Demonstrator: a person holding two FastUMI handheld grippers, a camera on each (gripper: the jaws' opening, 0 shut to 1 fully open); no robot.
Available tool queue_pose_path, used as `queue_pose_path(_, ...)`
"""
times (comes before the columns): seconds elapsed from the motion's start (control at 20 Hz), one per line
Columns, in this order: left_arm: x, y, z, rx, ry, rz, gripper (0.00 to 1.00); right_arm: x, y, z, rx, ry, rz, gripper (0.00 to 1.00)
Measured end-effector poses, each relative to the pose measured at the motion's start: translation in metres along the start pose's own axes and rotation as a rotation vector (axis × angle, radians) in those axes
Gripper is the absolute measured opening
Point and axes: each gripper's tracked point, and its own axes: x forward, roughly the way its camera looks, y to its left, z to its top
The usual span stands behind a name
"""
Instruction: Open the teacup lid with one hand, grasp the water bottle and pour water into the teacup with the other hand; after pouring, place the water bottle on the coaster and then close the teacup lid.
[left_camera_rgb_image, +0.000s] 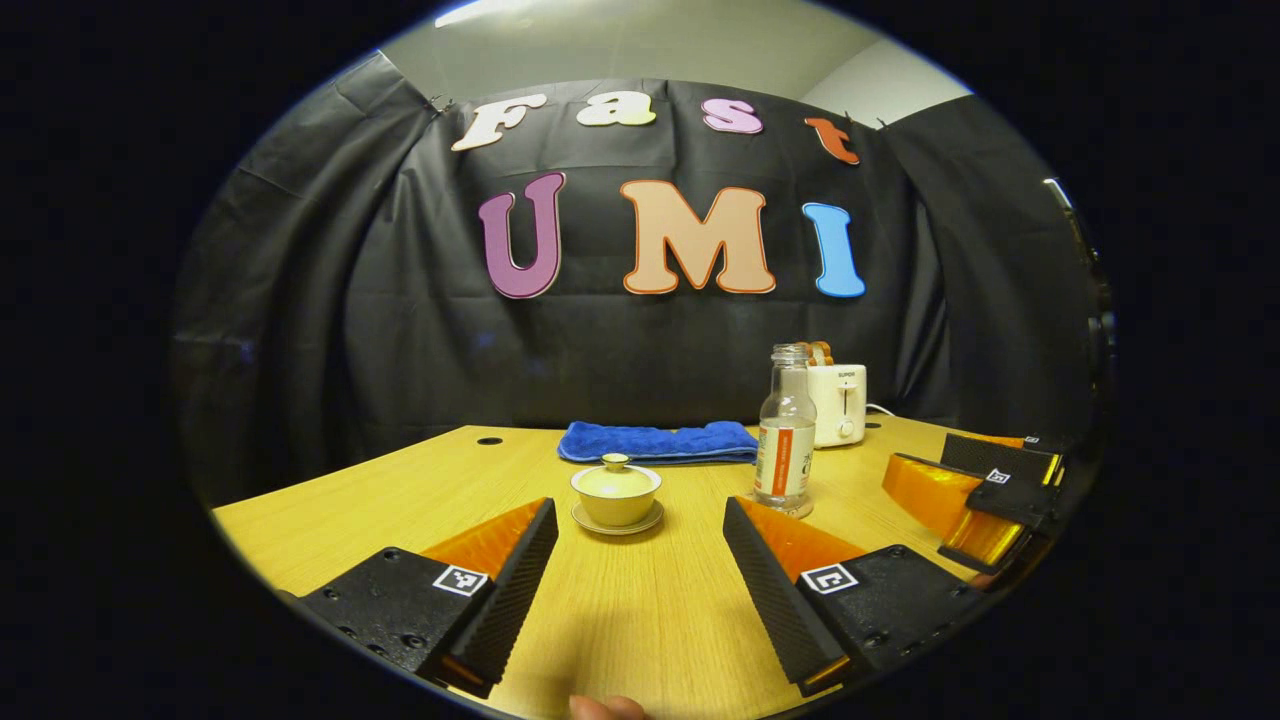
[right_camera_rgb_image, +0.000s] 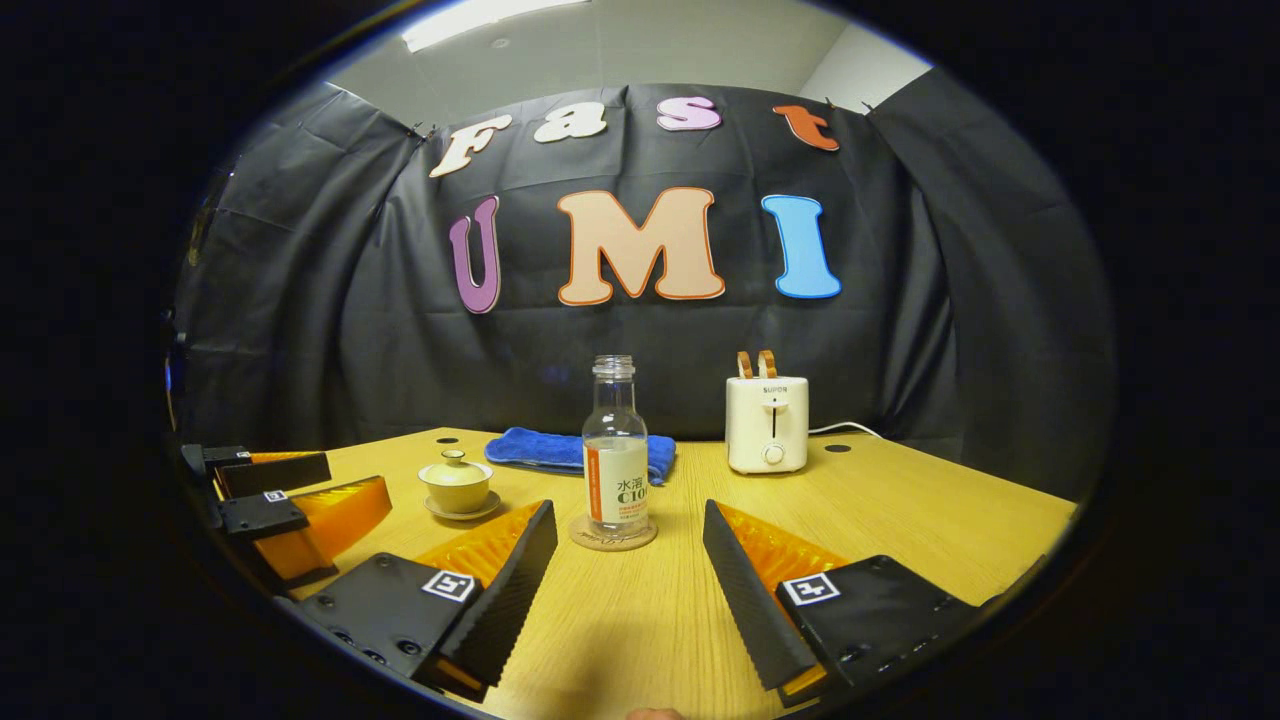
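Standing on the table: the teacup (left_camera_rgb_image: 615, 497), lid (left_camera_rgb_image: 615, 476) seated on it, rested on its saucer (left_camera_rgb_image: 617, 524) on the wooden table (left_camera_rgb_image: 620, 620), ahead of the left gripper (left_camera_rgb_image: 640, 560) in the left gripper view.
Left gripper: its two fingers were spread wide with nothing between them, poised over the near table and well apart from the teacup.
Right gripper: the right gripper (right_camera_rgb_image: 630, 560) was likewise spread wide and bare, aimed at the water bottle (right_camera_rgb_image: 615, 450) in the right gripper view, near it but not touching.
Water bottle: upright, uncapped, clear with a label; it stood on the round coaster (right_camera_rgb_image: 612, 536), just right of the teacup as seen in both views (left_camera_rgb_image: 786, 432).
Teacup from the right: in the right gripper view the teacup (right_camera_rgb_image: 456, 485) sat to the left of the bottle, a little farther back, lid (right_camera_rgb_image: 455, 468) on.
Blue towel: a folded blue towel (left_camera_rgb_image: 657, 441) lay flat behind the teacup and bottle, toward the far edge of the table (right_camera_rgb_image: 560, 450).
Toaster: a white toaster (right_camera_rgb_image: 766, 424) stood far right on the table, two slices poking from its top, a cord trailing right; in the left gripper view it (left_camera_rgb_image: 838, 403) sat just behind the bottle.
Other gripper seen: the right gripper (left_camera_rgb_image: 985, 495) showed at the right edge of the left gripper view; the left gripper (right_camera_rgb_image: 275, 500) at the left edge of the right gripper view.
Thumb: a fingertip (left_camera_rgb_image: 605, 708) showed at the bottom edge of the left gripper view.
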Motion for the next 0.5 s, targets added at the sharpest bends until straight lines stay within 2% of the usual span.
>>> queue_pose_path(0.05, -0.0014, -0.0014, 0.0003, 0.0, -0.002, -0.002, 0.97, -0.0007, 0.0025, -0.0003, 0.0, -0.001, 0.006, 0.91)
queue_pose_path(0.1, -0.0014, -0.0018, -0.0001, 0.001, 0.001, 0.0, 0.97, -0.0013, 0.0032, 0.0001, 0.0, -0.001, 0.005, 0.95)
queue_pose_path(0.35, -0.0027, -0.0021, -0.0011, 0.0, 0.005, 0.0, 0.97, -0.0007, 0.0019, -0.0007, 0.001, 0.001, 0.01, 0.95)
queue_pose_path(0.4, -0.0027, -0.0021, -0.0006, -0.001, 0.003, 0.0, 0.97, -0.0011, 0.0016, -0.0008, 0.001, -0.001, 0.01, 0.97)
queue_pose_path(0.5, -0.0031, -0.0019, -0.0005, 0.0, 0.004, 0.002, 0.97, -0.001, 0.0016, -0.0007, 0.001, 0.001, 0.01, 0.95)
